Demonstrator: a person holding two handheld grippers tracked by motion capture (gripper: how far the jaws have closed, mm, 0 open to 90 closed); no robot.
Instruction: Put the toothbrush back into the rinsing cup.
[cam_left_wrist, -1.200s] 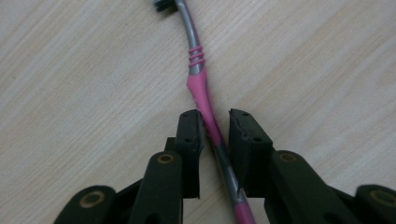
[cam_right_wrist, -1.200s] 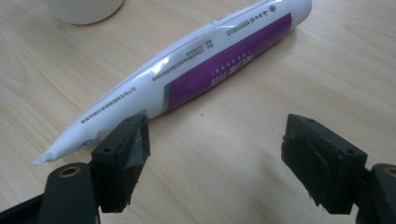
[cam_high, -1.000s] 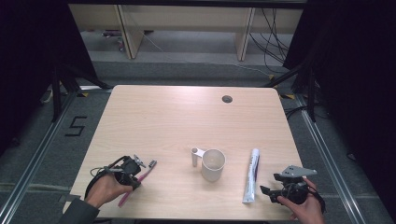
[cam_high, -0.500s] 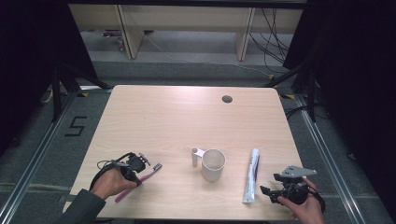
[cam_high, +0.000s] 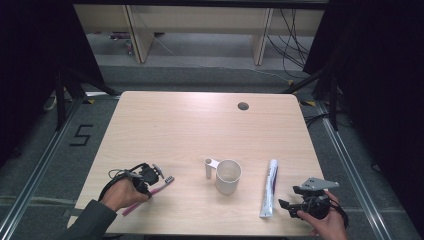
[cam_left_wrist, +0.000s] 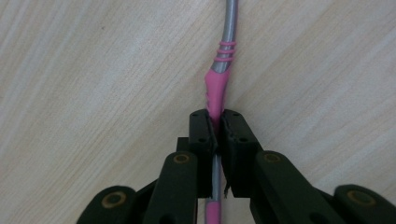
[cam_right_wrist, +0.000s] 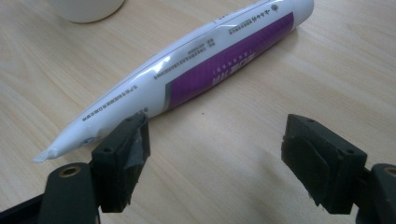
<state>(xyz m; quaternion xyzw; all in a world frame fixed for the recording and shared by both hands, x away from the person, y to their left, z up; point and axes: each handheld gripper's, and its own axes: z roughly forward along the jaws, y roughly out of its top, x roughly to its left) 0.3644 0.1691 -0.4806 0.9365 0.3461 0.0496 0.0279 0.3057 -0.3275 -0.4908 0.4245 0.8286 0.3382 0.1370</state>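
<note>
A person sits at a light wooden table (cam_high: 200, 125) with a gripper in each hand. The left gripper (cam_high: 149, 176), near the table's front left, has its jaws clamped together on the pink grip of a pink and grey toothbrush (cam_left_wrist: 219, 79). In the left gripper view the handle runs from between the jaws up toward 12 o'clock, apparently held mid-handle so the brush stays level for carrying. A white cup (cam_high: 228, 176) with a handle stands at the table's front centre, at about 3 o'clock from that gripper. A white and purple toothpaste tube (cam_right_wrist: 196, 60) lies flat just right of the cup. The right gripper (cam_right_wrist: 224, 163) rests near the tube's crimped end with jaws wide apart; the tube lies at about 11 o'clock, outside them.
</note>
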